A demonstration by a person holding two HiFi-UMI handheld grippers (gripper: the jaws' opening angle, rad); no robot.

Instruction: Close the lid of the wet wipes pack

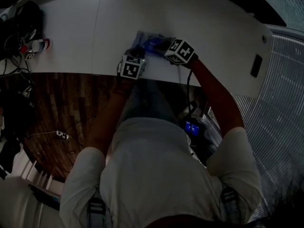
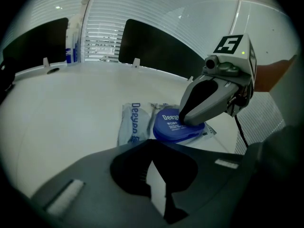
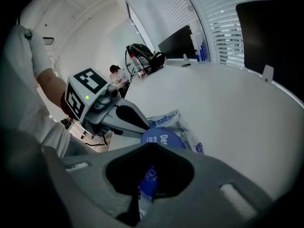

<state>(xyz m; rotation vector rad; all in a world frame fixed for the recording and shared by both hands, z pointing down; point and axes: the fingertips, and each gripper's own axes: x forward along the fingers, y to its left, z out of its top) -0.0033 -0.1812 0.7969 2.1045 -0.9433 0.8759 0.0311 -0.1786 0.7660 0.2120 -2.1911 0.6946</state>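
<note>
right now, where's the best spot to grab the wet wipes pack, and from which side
Probably the pale end of the wet wipes pack, left of the blue lid in the left gripper view. It lies flat and bare there, while the right gripper rests on the lid; come in low from that side with the left gripper.

White table [image 1: 71, 42], bottle [image 1: 36, 45] (far left)

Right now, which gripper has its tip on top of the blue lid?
The right gripper: its tip rests on top of the blue lid. The left gripper reaches only the lid's edge, from the side.
</note>
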